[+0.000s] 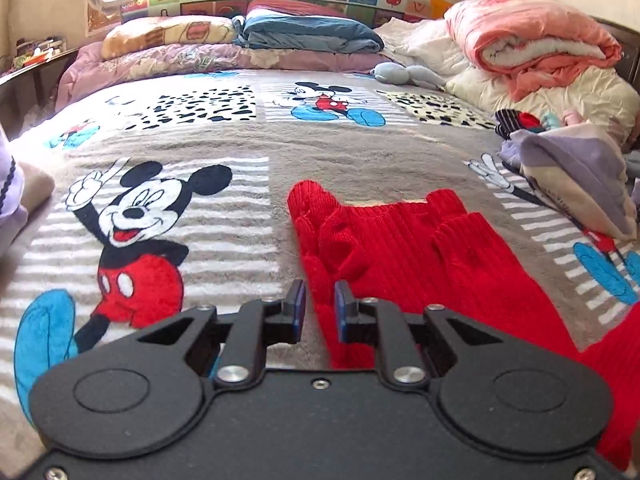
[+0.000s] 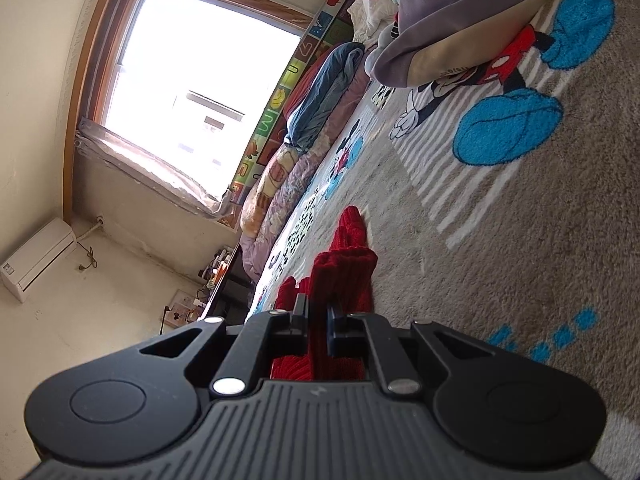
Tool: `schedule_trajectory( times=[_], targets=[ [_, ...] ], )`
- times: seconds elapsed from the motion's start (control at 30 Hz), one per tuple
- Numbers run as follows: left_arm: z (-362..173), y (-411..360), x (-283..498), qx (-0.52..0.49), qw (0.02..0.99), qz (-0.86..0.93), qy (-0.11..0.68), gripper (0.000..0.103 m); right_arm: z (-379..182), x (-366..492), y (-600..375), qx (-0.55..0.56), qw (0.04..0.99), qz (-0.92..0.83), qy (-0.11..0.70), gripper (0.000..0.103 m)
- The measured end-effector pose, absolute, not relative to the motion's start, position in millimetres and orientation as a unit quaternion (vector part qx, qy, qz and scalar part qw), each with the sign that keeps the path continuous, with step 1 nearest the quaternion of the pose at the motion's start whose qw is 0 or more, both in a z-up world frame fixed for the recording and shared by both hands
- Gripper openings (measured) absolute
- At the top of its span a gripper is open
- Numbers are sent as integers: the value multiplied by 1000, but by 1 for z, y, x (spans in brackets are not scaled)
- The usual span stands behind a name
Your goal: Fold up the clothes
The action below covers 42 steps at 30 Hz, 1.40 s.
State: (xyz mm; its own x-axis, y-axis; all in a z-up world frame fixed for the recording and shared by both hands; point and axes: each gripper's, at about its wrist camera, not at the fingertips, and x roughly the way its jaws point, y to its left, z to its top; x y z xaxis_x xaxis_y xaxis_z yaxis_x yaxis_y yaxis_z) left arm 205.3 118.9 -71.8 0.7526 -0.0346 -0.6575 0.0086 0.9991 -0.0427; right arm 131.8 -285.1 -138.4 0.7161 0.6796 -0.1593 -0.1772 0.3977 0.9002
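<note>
A red ribbed knit sweater (image 1: 400, 240) lies on the Mickey Mouse blanket (image 1: 240, 140), its sleeves folded in over the body. My left gripper (image 1: 321, 304) sits at the sweater's near left edge, its blue pads close together with red knit pinched between them. In the right wrist view, which is rolled sideways, my right gripper (image 2: 317, 314) is shut on a raised fold of the same sweater (image 2: 348, 264), which stands up off the blanket (image 2: 520, 260) between the fingers.
A heap of lilac and cream clothes (image 1: 572, 172) lies at the right of the bed, also seen as the heap (image 2: 452, 20). Rolled pink quilt (image 1: 532, 40), folded blue bedding (image 1: 308, 32) and pillows line the headboard. A window (image 2: 192, 80) and a wall unit (image 2: 36, 256) are beyond.
</note>
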Motion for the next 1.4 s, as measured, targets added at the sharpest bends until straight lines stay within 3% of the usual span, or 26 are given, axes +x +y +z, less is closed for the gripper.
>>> schedule_trajectory(
  times=[0.1,0.33,0.47,0.6,0.67,0.87,1.13,1.3,1.37,1.4],
  targets=[
    [-84,108,230,12,919,-35,393,13,-137,133,-284,476,794,274,260,11],
    [-63,114,261,13,937,6,349,13,-140,137,-284,485,784,280,267,11],
    [-88,104,289,64,906,3,417,13,-141,138,-282,486,781,283,272,11],
    [-70,99,288,56,933,8,356,15,-141,140,-281,482,781,287,273,11],
    [-74,100,293,47,931,2,362,15,-141,139,-279,477,783,289,276,11],
    [-55,110,263,25,938,-1,346,16,-139,136,-275,456,794,293,275,11],
    [-41,107,102,-23,948,-32,316,18,-128,126,-268,418,817,302,258,11],
    [-53,107,63,-21,946,-98,308,18,-128,124,-273,451,806,282,258,11],
    [-50,107,53,-12,946,-149,288,25,-126,130,-275,476,796,266,265,11],
    [-48,107,47,-7,945,-174,277,42,-124,133,-275,482,792,261,268,11]
  ],
)
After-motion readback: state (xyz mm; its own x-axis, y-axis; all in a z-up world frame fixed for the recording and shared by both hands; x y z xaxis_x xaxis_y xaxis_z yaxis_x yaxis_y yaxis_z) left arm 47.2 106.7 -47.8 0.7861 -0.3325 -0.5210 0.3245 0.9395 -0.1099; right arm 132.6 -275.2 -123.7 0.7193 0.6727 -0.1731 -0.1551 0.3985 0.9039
